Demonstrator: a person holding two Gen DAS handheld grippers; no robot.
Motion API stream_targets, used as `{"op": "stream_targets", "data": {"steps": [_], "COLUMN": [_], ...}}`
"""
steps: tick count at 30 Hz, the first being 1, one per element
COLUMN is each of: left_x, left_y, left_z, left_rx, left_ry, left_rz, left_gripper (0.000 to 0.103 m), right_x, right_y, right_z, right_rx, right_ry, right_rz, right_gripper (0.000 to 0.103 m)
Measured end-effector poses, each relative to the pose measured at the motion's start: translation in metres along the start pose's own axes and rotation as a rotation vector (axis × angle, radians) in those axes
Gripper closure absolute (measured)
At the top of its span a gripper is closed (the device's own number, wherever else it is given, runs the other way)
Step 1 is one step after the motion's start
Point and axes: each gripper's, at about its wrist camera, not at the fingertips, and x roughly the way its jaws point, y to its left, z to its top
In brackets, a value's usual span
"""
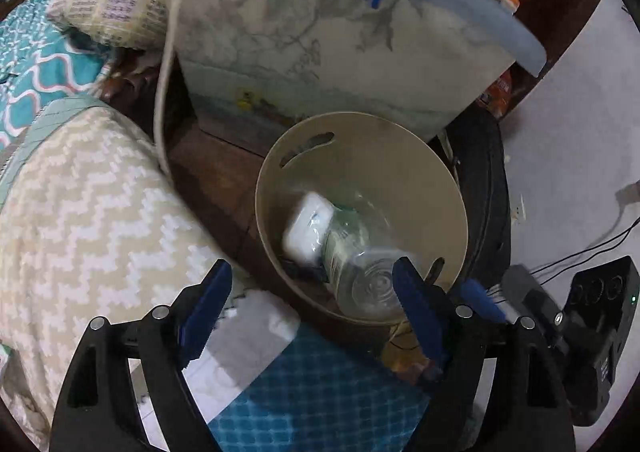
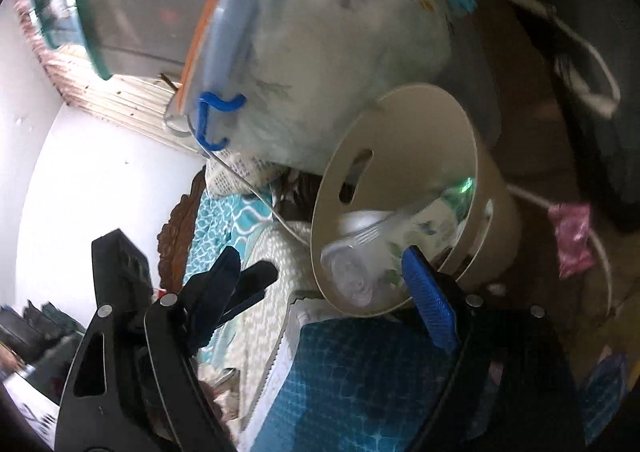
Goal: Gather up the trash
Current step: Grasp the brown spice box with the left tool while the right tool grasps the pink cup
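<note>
Both pairs of blue-padded tongs, left (image 1: pixel 312 284) and right (image 2: pixel 320 276), stood apart and empty before the round beige plastic bin (image 1: pixel 400 155), where a clear plastic bottle (image 1: pixel 360 272) lay inside against a white wrapped packet (image 1: pixel 306 223).

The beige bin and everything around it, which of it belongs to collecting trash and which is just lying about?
Belongs to the job:
- beige bin
- clear plastic bottle inside it
- white container inside it
- left gripper, open
- right gripper, open

Just lying about:
- storage box with blue handle
- zigzag blanket
- patterned pillow
- pink wrapper
</note>
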Motion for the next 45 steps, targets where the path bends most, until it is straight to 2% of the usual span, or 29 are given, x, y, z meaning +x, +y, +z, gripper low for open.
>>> {"op": "stream_targets", "data": {"steps": [5,8,12,15,19,23,25,27,30,35,37,41,45], "left_x": [-0.042,-0.07,-0.113,-0.152,-0.212,-0.253,-0.265,-0.272,-0.27,-0.265,-0.257,-0.239,-0.226], "left_y": [0.031,0.059,0.114,0.161,0.237,0.31,0.339,0.368,0.401,0.441,0.444,0.451,0.451], "left_z": [-0.04,-0.07,-0.12,-0.155,-0.205,-0.241,-0.254,-0.272,-0.288,-0.301,-0.299,-0.304,-0.31], "left_rx": [-0.009,-0.025,-0.074,-0.138,-0.282,-0.425,-0.478,-0.529,-0.616,-0.765,-0.791,-0.826,-0.84], "left_ry": [-0.07,-0.102,-0.136,-0.163,-0.198,-0.205,-0.204,-0.201,-0.203,-0.283,-0.297,-0.299,-0.295], "left_rz": [0.034,0.072,0.16,0.247,0.406,0.523,0.554,0.532,0.474,0.287,0.255,0.194,0.164], "left_gripper": [0.025,0.025,0.025,0.025,0.024,0.024,0.024,0.024,0.019,0.019,0.019,0.019,0.02], "right_x": [-0.003,0.002,0.018,0.034,0.059,0.081,0.095,0.112,0.143,0.231,0.277,0.343,0.378], "right_y": [0.014,0.037,0.07,0.096,0.125,0.151,0.173,0.197,0.233,0.299,0.316,0.328,0.329], "right_z": [-0.014,-0.032,-0.056,-0.082,-0.124,-0.158,-0.176,-0.19,-0.21,-0.25,-0.267,-0.295,-0.323], "right_rx": [-0.088,-0.172,-0.276,-0.357,-0.438,-0.502,-0.552,-0.598,-0.651,-0.695,-0.683,-0.66,-0.661], "right_ry": [-0.012,0.023,0.1,0.174,0.297,0.395,0.454,0.51,0.581,0.74,0.809,0.893,0.961], "right_rz": [0.015,0.042,0.086,0.113,0.141,0.162,0.183,0.204,0.221,0.198,0.155,0.071,0.017], "right_gripper": [0.021,0.022,0.025,0.025,0.025,0.025,0.025,0.025,0.024,0.024,0.024,0.023,0.023]}}
